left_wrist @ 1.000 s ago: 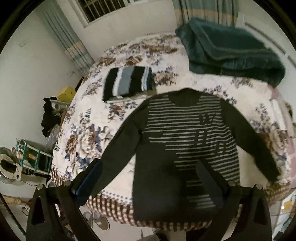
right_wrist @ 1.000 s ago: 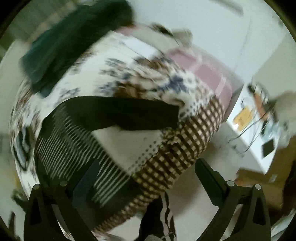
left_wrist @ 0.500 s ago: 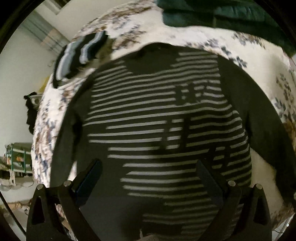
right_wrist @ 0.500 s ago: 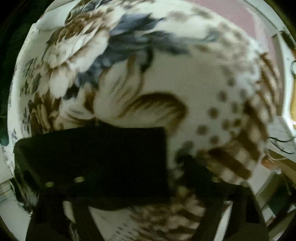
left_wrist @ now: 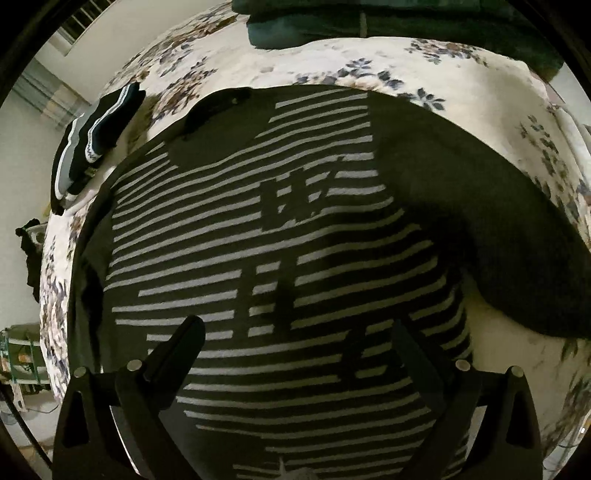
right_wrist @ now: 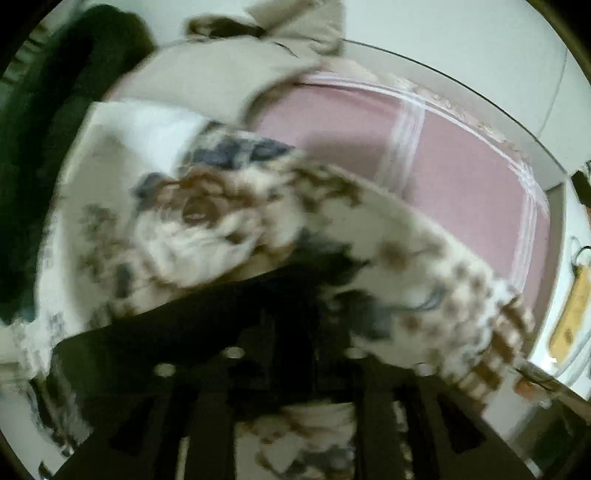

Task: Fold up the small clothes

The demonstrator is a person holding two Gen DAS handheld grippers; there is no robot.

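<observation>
A black sweater with grey stripes (left_wrist: 280, 236) lies flat, front up, on a floral bedspread (left_wrist: 461, 77). My left gripper (left_wrist: 295, 332) hovers open just above its lower body, touching nothing. In the blurred right wrist view my right gripper (right_wrist: 291, 325) is shut on the sweater's black sleeve (right_wrist: 192, 328), near its cuff end, and the fingers sit close together. That sleeve also shows in the left wrist view (left_wrist: 509, 243), angled out to the right.
A folded black, grey and white striped garment (left_wrist: 92, 136) lies at the bed's far left. A dark green blanket (left_wrist: 388, 22) is piled at the far side. A pink checked sheet (right_wrist: 424, 155) and beige pillow (right_wrist: 229, 74) lie beyond the right gripper.
My left gripper has moved down close over the sweater's body. My right gripper went down onto the sleeve end, closed on it, and is moving with it.
</observation>
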